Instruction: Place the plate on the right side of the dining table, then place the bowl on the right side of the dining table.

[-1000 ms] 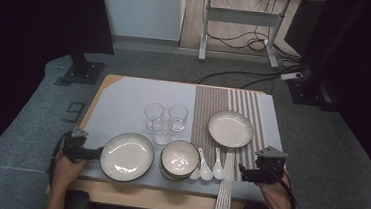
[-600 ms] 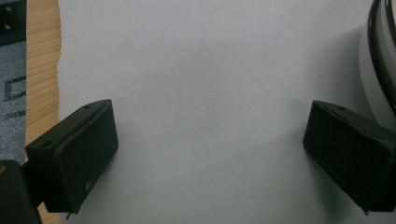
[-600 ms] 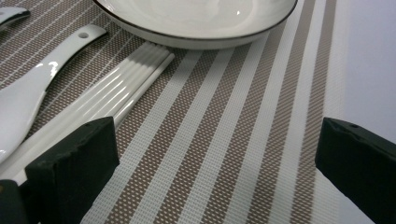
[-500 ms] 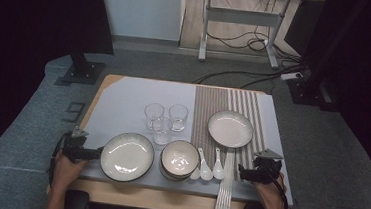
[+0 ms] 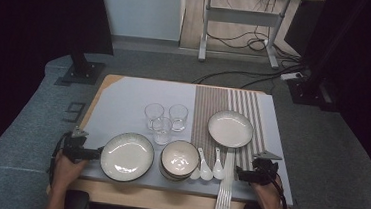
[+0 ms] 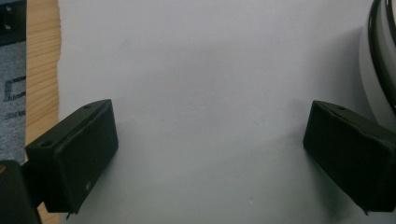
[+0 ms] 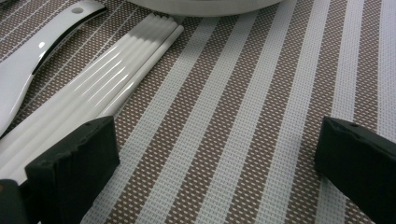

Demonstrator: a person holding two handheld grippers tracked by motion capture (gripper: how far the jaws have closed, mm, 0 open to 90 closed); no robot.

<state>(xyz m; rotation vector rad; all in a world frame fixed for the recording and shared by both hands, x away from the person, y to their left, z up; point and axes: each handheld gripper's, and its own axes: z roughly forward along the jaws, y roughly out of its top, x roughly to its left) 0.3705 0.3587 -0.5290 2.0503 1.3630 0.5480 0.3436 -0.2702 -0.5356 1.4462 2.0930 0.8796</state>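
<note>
Two grippers, and we start at the far left: the left gripper point(image 5: 94, 153) sits low at the near-left edge of the table point(image 5: 124, 92), held in the person's left hand point(image 5: 65, 168). Its jaws are spread wide with nothing between them, only bare grey tabletop showing in the left gripper view. Just beside its tip we have the dark-rimmed plate point(image 5: 127, 156), whose rim curves in at the right edge of that view point(image 6: 380, 56), close to one jaw but apart from it.

Moving right, we pass a stack of bowls point(image 5: 179, 159) touching the plate's right side, with three glasses point(image 5: 165, 118) clustered behind them. Next come the white spoons point(image 5: 208, 165) lying side by side, then the bundle of white chopsticks point(image 5: 226, 185) on the striped mat point(image 5: 224, 100), its near end reaching over the table's front edge. Behind them sits a white plate point(image 5: 230, 128).

At the right we reach the right gripper point(image 5: 239, 175), jaws released and wide, empty over the mat. In its own view, the chopsticks point(image 7: 107, 84) lie just beside the left-hand jaw.
</note>
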